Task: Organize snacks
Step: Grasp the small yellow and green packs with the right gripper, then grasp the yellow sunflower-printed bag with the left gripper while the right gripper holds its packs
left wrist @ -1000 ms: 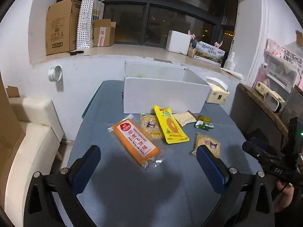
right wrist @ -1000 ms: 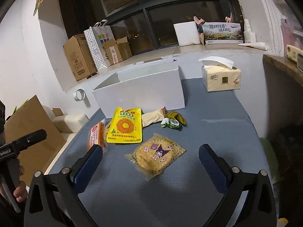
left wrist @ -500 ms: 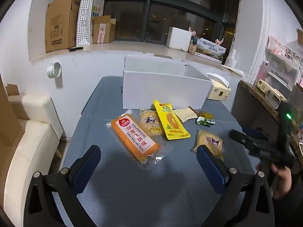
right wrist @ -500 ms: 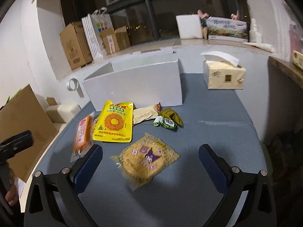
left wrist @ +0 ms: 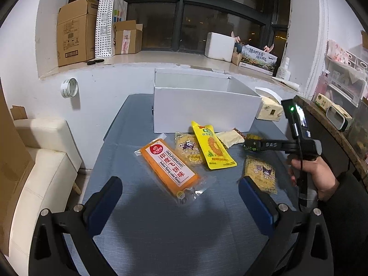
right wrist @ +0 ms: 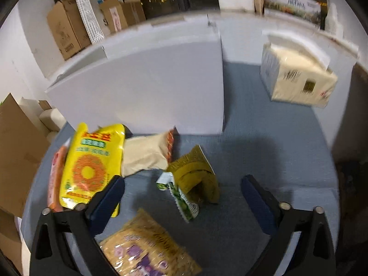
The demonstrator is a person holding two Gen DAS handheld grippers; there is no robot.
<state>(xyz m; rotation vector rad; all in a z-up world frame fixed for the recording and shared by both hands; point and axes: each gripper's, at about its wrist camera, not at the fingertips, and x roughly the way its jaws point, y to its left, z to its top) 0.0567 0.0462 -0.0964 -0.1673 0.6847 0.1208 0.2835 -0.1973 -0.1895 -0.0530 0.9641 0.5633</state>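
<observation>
Left wrist view: the left claw point(left wrist: 179, 184) hangs wide and empty over the grey-blue surface point(left wrist: 161, 234), just short of the orange flying-cake pack point(left wrist: 170, 168). The snacks lie in a loose row before the white box point(left wrist: 204, 108), the yellow pouch point(left wrist: 212, 148) among them. On the right, a hand point(left wrist: 317, 174) brings the right claw point(right wrist: 183, 179) down over the crumpled green and olive wrappers point(right wrist: 191, 184). Its jaws look wide and are closing, the wrappers between them, untouched.
</observation>
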